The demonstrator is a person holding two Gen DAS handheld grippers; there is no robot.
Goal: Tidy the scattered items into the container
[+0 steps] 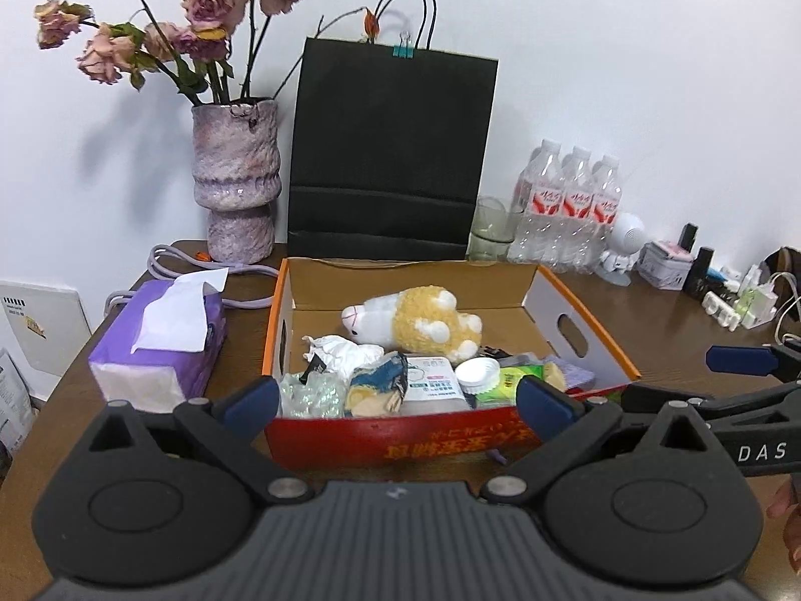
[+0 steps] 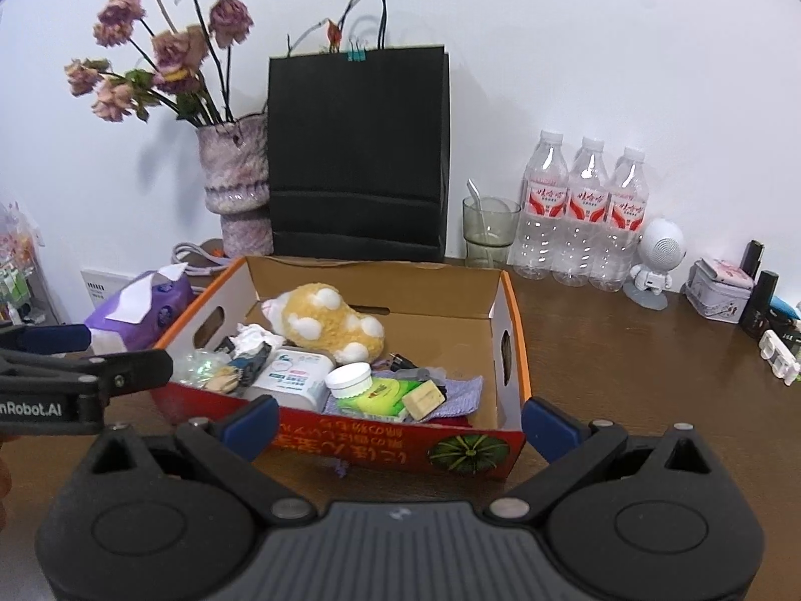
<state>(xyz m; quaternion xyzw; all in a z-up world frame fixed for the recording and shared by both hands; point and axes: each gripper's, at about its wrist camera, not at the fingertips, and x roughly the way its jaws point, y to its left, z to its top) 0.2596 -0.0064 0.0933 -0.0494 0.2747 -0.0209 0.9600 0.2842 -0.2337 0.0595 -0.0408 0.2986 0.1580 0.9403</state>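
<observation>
An open cardboard box [image 1: 575,310] with a red front wall [image 2: 350,443] sits on the brown table. It holds a yellow and white plush toy [image 1: 425,320], crumpled white paper [image 1: 345,353], a wet-wipes pack [image 2: 295,375], a white lid [image 2: 349,379], a green packet [image 2: 375,398], a purple cloth [image 2: 460,393] and other small items. My left gripper [image 1: 398,403] is open and empty, just in front of the box. My right gripper [image 2: 400,420] is open and empty, also before the box's front wall. Each gripper shows at the edge of the other's view.
A purple tissue pack [image 1: 160,345] lies left of the box. Behind stand a vase of dried roses [image 1: 238,175], a black paper bag [image 1: 390,150], a glass [image 2: 488,233] and three water bottles [image 2: 583,215]. Small items [image 2: 721,290] crowd the right side.
</observation>
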